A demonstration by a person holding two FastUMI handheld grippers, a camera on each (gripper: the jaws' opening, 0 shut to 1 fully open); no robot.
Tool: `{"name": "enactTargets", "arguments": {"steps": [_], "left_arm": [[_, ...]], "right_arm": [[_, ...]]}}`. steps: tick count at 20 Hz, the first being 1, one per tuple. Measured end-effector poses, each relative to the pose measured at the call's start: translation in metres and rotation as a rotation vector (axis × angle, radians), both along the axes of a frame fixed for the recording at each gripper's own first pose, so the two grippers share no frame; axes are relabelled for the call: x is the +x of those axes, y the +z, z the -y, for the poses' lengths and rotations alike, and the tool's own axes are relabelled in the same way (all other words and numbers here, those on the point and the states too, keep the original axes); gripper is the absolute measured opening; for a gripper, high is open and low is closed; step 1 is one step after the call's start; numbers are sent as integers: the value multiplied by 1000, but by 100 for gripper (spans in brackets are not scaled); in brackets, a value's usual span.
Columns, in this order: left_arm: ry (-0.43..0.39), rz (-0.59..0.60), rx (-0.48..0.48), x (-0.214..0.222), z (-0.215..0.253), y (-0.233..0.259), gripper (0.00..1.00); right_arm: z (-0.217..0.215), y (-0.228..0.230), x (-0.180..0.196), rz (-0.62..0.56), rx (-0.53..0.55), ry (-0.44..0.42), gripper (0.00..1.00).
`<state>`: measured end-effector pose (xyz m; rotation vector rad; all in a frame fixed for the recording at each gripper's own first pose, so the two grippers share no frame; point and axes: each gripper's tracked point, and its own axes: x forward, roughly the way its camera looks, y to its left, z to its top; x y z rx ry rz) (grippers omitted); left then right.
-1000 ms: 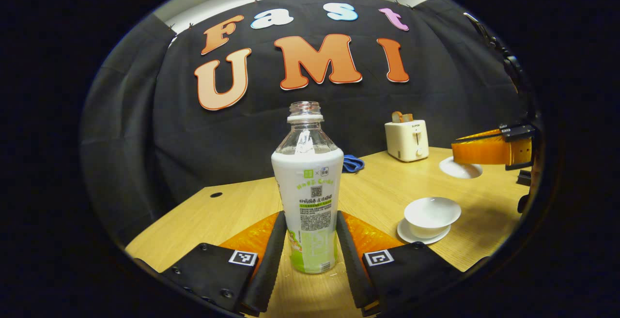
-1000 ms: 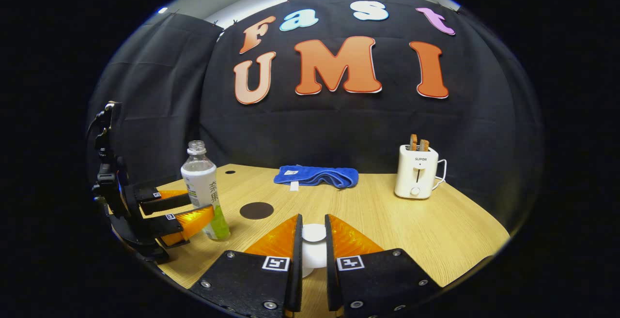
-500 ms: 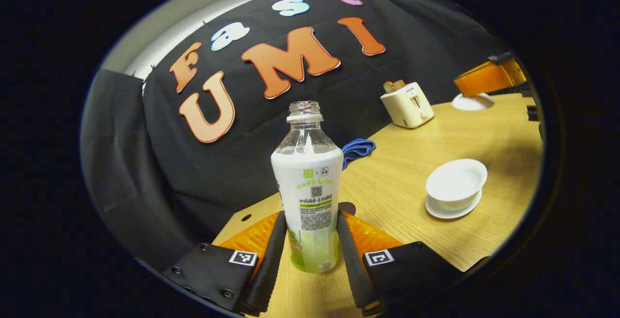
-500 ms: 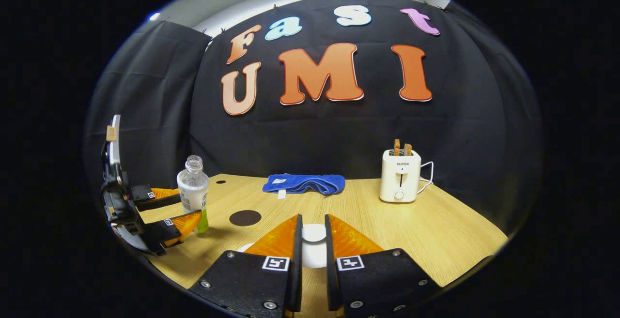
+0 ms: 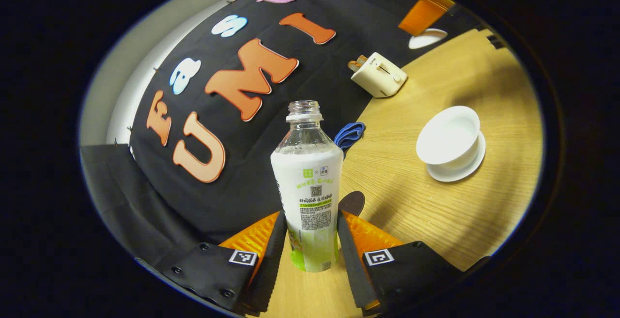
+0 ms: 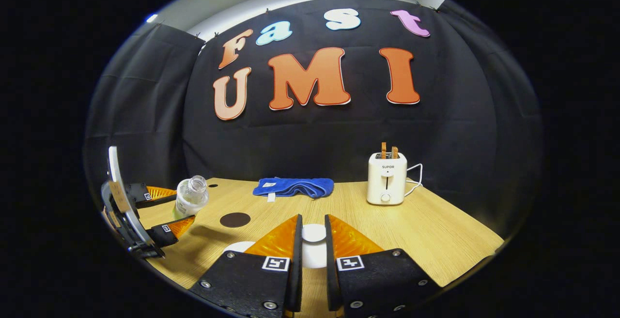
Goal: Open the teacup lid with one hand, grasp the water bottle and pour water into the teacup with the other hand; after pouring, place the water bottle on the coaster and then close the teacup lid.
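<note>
The left gripper (image 5: 310,240) has its fingers pinching the lower body of the water bottle (image 5: 308,182), one finger on each side of the label. The bottle is uncapped and lifted off the bench (image 5: 436,211), its long axis running straight out along the fingers. In the left gripper view the bench and wall are strongly rolled, so the bottle appears already tipped over toward the cup side. The right gripper view agrees: there the bottle (image 6: 190,197) leans with its open mouth pointing toward the middle of the bench, held in the left gripper (image 6: 162,209) near the left edge.

The teacup (image 5: 449,136) stands open on its saucer (image 5: 460,165), off to the right of the bottle's mouth and well apart from it. The bottle's mouth is not yet over the bowl, so pouring looks some way off; the bottle must likely travel sideways toward the cup before tipping further.

The right gripper (image 6: 313,248) has its fingers closed on the knob of the white lid (image 6: 314,245), held clear of the cup near the front of the bench. The dark round coaster (image 6: 235,219) lies on the bench between the bottle and the right gripper. A blue cloth (image 6: 293,187) and a toaster (image 6: 386,178) sit along the back edge.
</note>
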<state>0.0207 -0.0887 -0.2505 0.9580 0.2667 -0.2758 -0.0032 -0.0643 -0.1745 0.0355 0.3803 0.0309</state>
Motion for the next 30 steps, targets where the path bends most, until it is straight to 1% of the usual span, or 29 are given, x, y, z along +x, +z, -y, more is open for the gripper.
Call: {"name": "enactTargets", "arguments": {"steps": [4, 5, 6, 7, 8, 10, 13, 14, 15, 16, 17, 18, 19, 20, 24, 26, 27, 28, 29, 30], "left_arm": [[-53, 17, 108, -3, 8, -2, 65], [-64, 16, 130, -4, 11, -3, 63], [-74, 13, 153, -7, 12, -6, 63], [-87, 14, 180, -7, 12, -7, 65], [-101, 17, 211, -10, 13, -9, 63], [-124, 30, 264, -12, 12, -8, 64], [-135, 47, 317, -13, 12, -8, 64], [-153, 54, 339, -9, 16, -8, 64], [-166, 56, 361, -13, 17, -6, 60], [-177, 61, 375, -10, 20, -5, 63], [-183, 58, 386, -9, 21, -7, 60], [-190, 56, 397, -9, 22, -9, 60], [-197, 56, 412, -9, 23, -10, 63], [-205, 58, 433, -8, 23, -8, 60], [-233, 67, 504, -4, 26, -1, 60], [-244, 74, 541, -4, 22, 3, 64], [-251, 78, 558, -3, 22, 4, 60], [-257, 82, 574, -3, 22, 5, 60], [-263, 84, 588, -2, 21, 5, 67], [-269, 86, 603, -2, 21, 7, 60]], "right_arm": [[4, 0, -1, 1, -11, -9, 21], [5, 1, -1, 4, -10, -9, 21], [6, 2, -1, 7, -10, -12, 21], [8, 3, -1, 9, -11, -14, 21], [9, 4, -1, 11, -12, -16, 21], [11, 6, -2, 16, -14, -20, 21], [13, 6, -3, 18, -19, -25, 21], [14, 6, -3, 17, -21, -24, 21], [13, 6, -4, 17, -24, -21, 21], [13, 6, -4, 19, -25, -21, 21], [13, 7, -4, 21, -25, -19, 21], [14, 7, -4, 22, -26, -19, 21], [15, 7, -4, 22, -26, -21, 21], [15, 7, -4, 22, -26, -22, 21], [17, 7, -4, 21, -26, -28, 21], [20, 8, -6, 22, -25, -32, 21], [21, 7, -6, 23, -24, -34, 21], [22, 8, -6, 23, -23, -36, 21], [22, 7, -7, 23, -22, -35, 21], [23, 7, -7, 22, -22, -38, 21]]}}
